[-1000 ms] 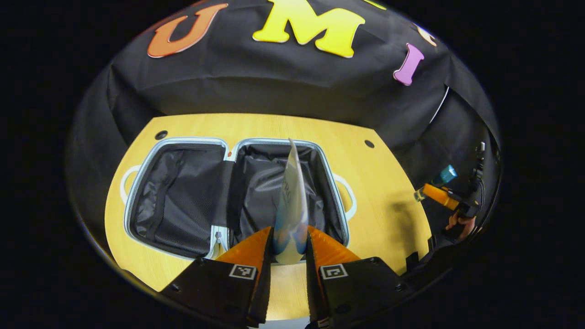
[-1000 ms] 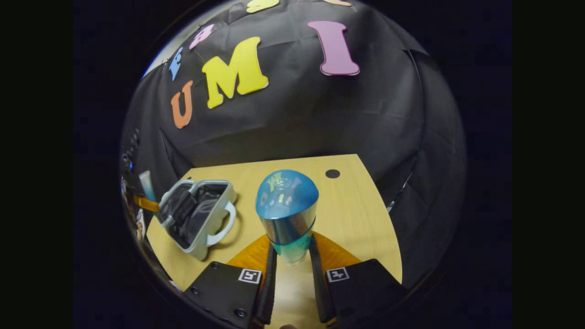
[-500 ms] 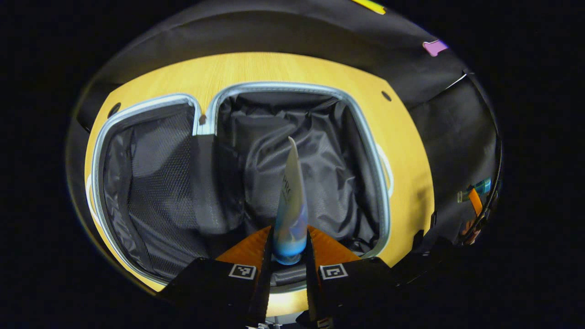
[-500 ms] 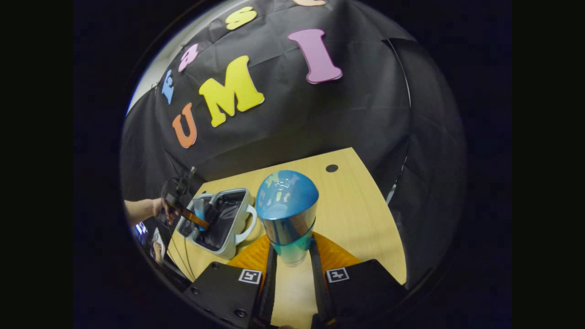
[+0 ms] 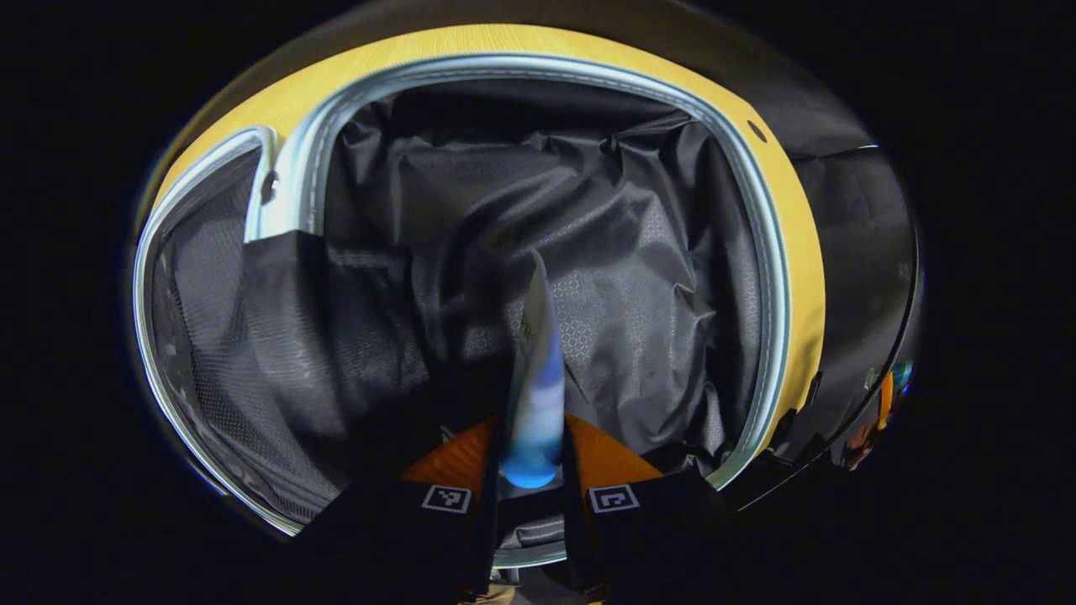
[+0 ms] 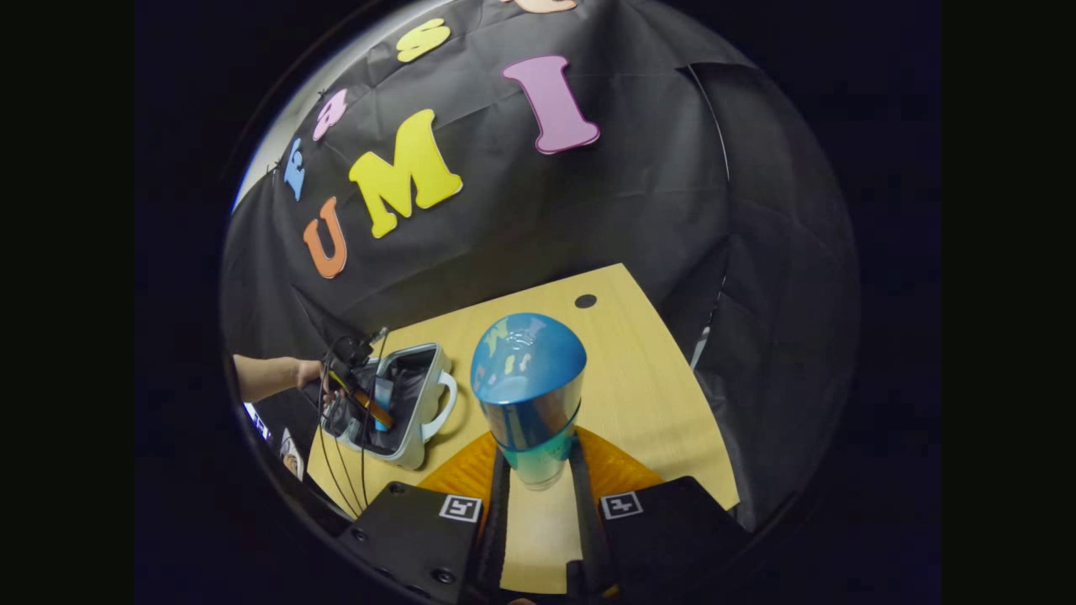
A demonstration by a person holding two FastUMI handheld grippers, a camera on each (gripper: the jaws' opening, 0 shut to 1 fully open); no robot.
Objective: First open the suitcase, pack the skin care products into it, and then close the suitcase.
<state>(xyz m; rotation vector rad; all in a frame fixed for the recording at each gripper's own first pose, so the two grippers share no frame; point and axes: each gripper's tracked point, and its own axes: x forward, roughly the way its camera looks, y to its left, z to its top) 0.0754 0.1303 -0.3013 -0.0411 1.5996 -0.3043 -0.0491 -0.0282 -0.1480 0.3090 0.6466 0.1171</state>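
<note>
The suitcase lies open on the wooden table, its black lining wrinkled. My left gripper is shut on a flat white and blue tube, held low inside the right half of the case, pointing away from me. In the right gripper view the suitcase sits small at the left with the left gripper and a hand over it. My right gripper is shut on a clear bottle with a blue domed cap, held above the table.
The wooden table has a round cable hole near its far edge. A white handle sticks out of the suitcase's right side. The left half of the case has a mesh pocket.
My left gripper has gone forward and down with the tube, from above the table's front edge into the open suitcase. The right gripper has turned slightly, still holding the bottle.
</note>
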